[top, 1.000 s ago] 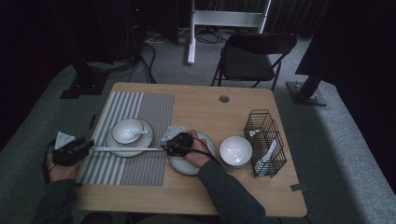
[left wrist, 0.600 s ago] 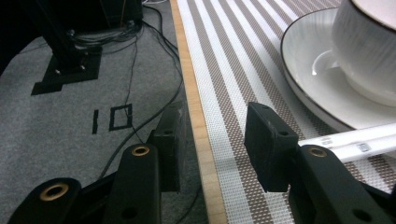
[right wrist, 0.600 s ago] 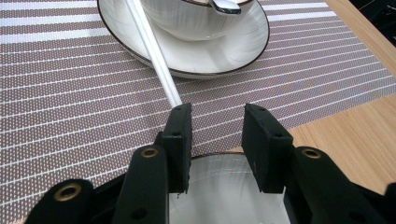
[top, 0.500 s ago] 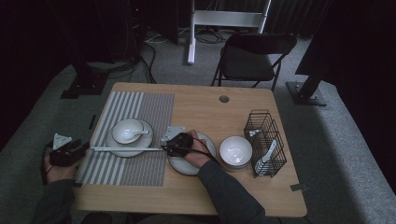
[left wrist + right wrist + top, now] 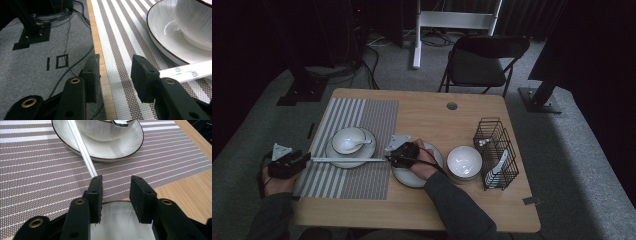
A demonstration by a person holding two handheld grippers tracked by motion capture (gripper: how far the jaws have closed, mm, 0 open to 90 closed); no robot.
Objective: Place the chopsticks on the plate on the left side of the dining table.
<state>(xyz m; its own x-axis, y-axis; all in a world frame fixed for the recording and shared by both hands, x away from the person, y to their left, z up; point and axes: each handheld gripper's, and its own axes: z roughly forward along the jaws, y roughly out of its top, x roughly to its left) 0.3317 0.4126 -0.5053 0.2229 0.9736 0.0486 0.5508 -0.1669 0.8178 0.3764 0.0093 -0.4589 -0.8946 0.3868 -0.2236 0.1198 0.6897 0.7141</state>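
A pair of white chopsticks [image 5: 347, 160] [image 5: 190, 71] [image 5: 80, 147] lies across the striped placemat [image 5: 362, 120], resting on the near rim of a saucer [image 5: 332, 152] that holds a white bowl [image 5: 348, 140] with a spoon [image 5: 362, 142]. My left gripper [image 5: 304, 159] [image 5: 115, 72] is open at the table's left edge, and the chopsticks' ends sit just outside its right jaw. My right gripper [image 5: 389, 159] [image 5: 115, 195] is open above an empty white plate [image 5: 412, 179] [image 5: 117, 220]. The chopsticks' other ends reach its left jaw tip, and nothing is between its pads.
A white bowl [image 5: 464, 161] stands right of the empty plate, beside a black wire basket [image 5: 497, 150] holding utensils. A folding chair [image 5: 484, 60] stands behind the table. Off the wooden table edge [image 5: 102, 75] are grey carpet and cables.
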